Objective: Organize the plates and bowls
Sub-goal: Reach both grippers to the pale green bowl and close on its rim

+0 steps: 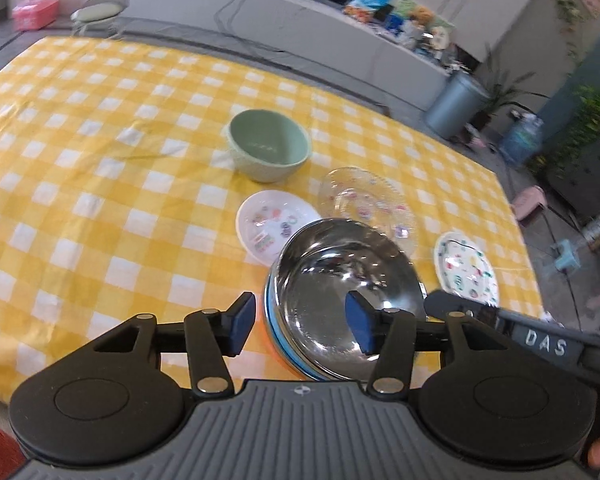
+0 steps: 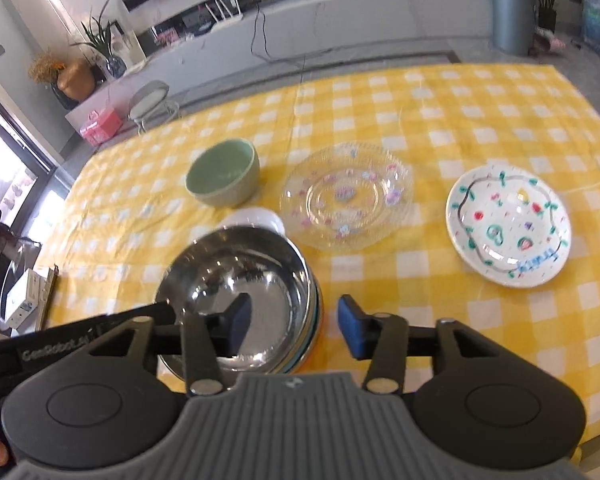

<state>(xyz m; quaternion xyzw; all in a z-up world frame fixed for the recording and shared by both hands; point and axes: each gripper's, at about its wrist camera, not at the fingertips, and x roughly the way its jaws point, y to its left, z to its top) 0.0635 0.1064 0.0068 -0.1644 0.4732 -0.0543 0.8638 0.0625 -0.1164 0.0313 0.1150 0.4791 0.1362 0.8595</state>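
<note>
A shiny steel bowl (image 1: 340, 300) (image 2: 236, 292) sits on top of a stack with blue and orange rims near the table's front edge. My left gripper (image 1: 302, 322) is open, its jaws straddling the bowl's left rim. My right gripper (image 2: 294, 326) is open, straddling the bowl's right rim. A green bowl (image 1: 269, 150) (image 2: 224, 176) stands farther back. A clear glass plate (image 1: 366, 204) (image 2: 346, 196), a small white plate (image 1: 274, 222) (image 2: 256, 218) and a painted white plate (image 1: 466, 268) (image 2: 508, 226) lie on the cloth.
A yellow checked cloth (image 1: 100, 200) (image 2: 480, 112) covers the table. Beyond the far edge are a chair (image 1: 100, 12), a pink box (image 1: 34, 12), a grey bin (image 1: 454, 104) and a long counter with clutter.
</note>
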